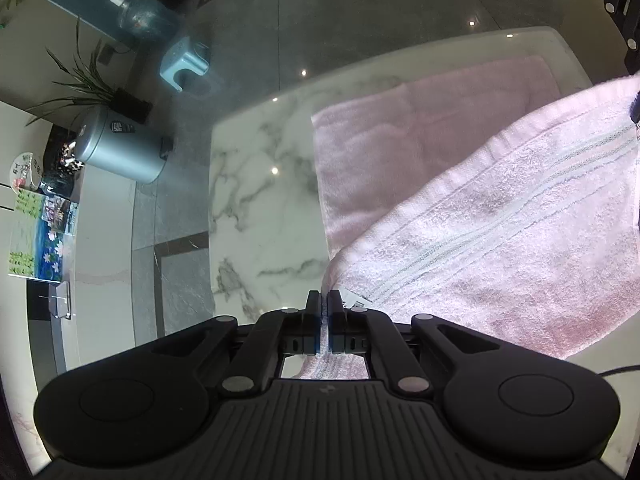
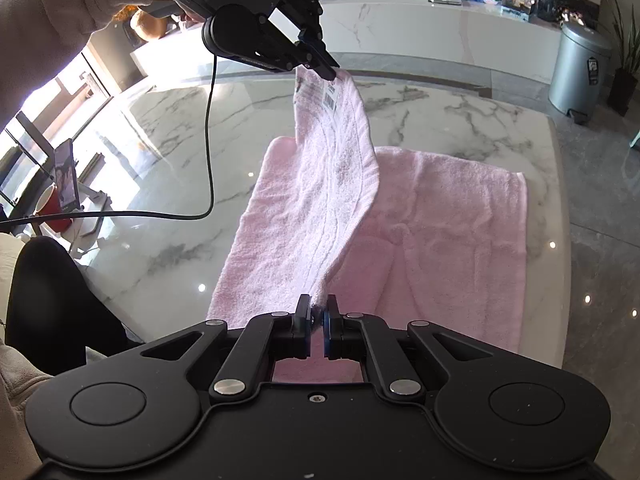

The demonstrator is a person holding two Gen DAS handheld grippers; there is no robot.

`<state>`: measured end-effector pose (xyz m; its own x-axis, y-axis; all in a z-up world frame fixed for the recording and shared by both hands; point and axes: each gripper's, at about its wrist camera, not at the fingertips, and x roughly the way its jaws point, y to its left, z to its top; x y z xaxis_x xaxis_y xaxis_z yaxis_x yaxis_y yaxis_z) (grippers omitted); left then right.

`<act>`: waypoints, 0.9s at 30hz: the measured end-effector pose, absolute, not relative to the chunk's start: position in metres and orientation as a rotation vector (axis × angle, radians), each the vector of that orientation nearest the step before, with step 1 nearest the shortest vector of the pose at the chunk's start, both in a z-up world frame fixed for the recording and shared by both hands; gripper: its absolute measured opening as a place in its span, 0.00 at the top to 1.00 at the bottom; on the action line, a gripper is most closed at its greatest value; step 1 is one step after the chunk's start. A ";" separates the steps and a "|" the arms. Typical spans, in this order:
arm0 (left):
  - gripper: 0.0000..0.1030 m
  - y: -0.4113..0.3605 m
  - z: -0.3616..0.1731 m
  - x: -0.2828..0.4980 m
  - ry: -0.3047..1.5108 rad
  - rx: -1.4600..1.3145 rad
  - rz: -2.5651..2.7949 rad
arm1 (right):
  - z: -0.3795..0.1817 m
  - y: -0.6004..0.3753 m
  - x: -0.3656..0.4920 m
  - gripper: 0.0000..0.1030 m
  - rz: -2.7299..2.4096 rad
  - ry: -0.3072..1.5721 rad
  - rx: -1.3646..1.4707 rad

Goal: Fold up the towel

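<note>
A pink towel [image 1: 500, 232] [image 2: 440, 240] lies on the white marble table [image 1: 256, 184] [image 2: 460, 120], with one short edge lifted off it. My left gripper [image 1: 324, 300] is shut on one corner of that edge, beside the white barcode label [image 1: 354, 300]. In the right wrist view the left gripper [image 2: 330, 72] hangs high over the table, pinching the labelled corner. My right gripper [image 2: 318, 306] is shut on the other corner. The raised edge stretches between the two grippers. The rest of the towel lies flat below.
A person's sleeve [image 2: 60, 12] holds the left gripper, and its cable [image 2: 208, 140] loops over the table. A phone on a stand [image 2: 66, 176] and a red cup [image 2: 52, 208] sit at the table's left. A silver bin [image 1: 124, 148] [image 2: 580, 68] and a blue stool [image 1: 184, 64] stand on the floor.
</note>
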<state>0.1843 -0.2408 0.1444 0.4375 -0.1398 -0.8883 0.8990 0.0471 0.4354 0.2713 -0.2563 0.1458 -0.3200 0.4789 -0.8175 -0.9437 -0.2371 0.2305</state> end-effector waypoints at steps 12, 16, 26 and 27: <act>0.98 -0.331 0.165 0.190 0.647 1.366 -0.971 | 0.160 -0.285 0.315 0.96 1.708 0.917 -0.667; 0.98 -0.362 0.138 0.196 0.652 1.404 -1.015 | 0.138 -0.293 0.334 0.96 1.671 0.972 -0.632; 0.98 -0.410 0.047 0.219 0.731 1.458 -1.094 | 0.059 -0.299 0.387 0.96 1.562 1.146 -0.540; 0.98 -0.413 0.037 0.224 0.740 1.459 -1.095 | 0.053 -0.298 0.391 0.96 1.555 1.156 -0.535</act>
<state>0.2237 -0.4132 0.0370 0.3752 -0.1265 -0.9183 0.8991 -0.1912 0.3937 0.3908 -0.2984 0.0530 -0.3239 0.4823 -0.8139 -0.9184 0.0464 0.3930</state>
